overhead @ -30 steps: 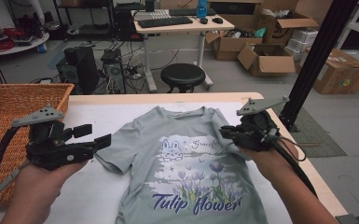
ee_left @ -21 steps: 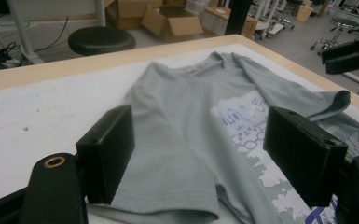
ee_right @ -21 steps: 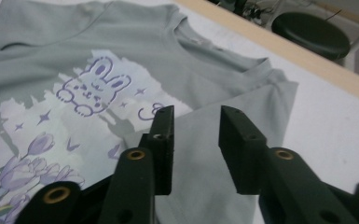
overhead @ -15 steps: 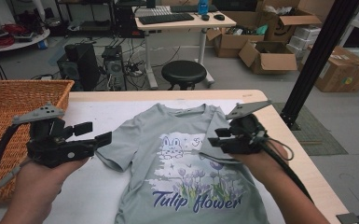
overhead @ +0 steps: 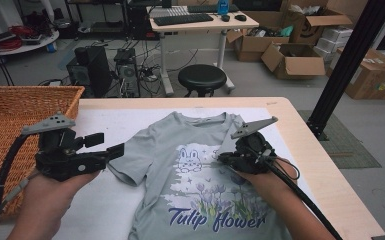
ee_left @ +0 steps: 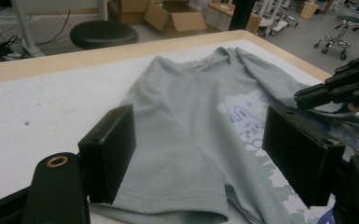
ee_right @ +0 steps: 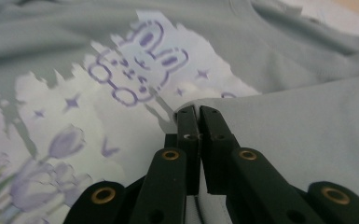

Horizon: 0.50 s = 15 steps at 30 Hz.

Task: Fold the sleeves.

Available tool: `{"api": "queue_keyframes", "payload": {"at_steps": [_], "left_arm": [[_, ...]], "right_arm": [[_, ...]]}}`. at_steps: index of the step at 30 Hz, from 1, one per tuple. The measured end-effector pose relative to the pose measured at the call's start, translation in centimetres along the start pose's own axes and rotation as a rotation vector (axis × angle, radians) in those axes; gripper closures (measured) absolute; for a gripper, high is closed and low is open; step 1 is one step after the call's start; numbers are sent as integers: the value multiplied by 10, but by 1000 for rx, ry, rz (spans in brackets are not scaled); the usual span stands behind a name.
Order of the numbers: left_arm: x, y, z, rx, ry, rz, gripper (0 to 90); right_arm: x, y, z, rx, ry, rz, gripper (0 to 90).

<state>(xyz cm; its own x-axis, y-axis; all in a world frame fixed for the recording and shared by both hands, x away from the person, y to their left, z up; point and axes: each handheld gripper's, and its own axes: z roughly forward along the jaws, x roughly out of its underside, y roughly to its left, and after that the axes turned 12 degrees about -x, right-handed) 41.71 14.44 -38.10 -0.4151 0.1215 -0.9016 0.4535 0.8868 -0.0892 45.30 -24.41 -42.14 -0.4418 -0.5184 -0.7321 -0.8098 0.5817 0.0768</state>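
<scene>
A grey T-shirt [overhead: 200, 200] with a bunny and "Tulip flower" print lies face up on the white mat [overhead: 105, 120]. My right gripper [overhead: 221, 159] rests low over the chest print. Its jaws have just been closing and now stand shut on the hem of the shirt's right sleeve [ee_right: 298, 135], which is folded inward over the print. The pinch shows at the tips in the right gripper view [ee_right: 198, 109]. My left gripper [overhead: 112, 144] hovers open at the shirt's left sleeve [ee_left: 177, 186], the fabric lying between its wide jaws, untouched.
A wicker basket [overhead: 10, 115] stands at the table's left side. The table's bare wooden edge [overhead: 300, 140] runs along the right. Beyond the table are a black stool [overhead: 202, 77], a desk and cardboard boxes. A black post [overhead: 350, 60] rises at the right.
My right gripper has sunk and moved left across the shirt, drawing the right sleeve in over the chest, and its jaws have come together. The left gripper has stayed put.
</scene>
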Motion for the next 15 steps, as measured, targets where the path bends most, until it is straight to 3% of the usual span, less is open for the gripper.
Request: {"api": "queue_keyframes", "payload": {"at_steps": [4,7,12,15], "left_arm": [[1,0,7,-5,11,-5,264],[2,0,15,-11,29,-9,263],[3,2,29,-25,60,-7,263],[4,4,38,-32,75,-13,265]], "right_arm": [[-1,5,1,1,-18,2,864],[2,5,4,-28,-26,23,749],[-5,9,-17,24,-82,-38,661],[-7,6,-32,55,-92,-47,597]]}}
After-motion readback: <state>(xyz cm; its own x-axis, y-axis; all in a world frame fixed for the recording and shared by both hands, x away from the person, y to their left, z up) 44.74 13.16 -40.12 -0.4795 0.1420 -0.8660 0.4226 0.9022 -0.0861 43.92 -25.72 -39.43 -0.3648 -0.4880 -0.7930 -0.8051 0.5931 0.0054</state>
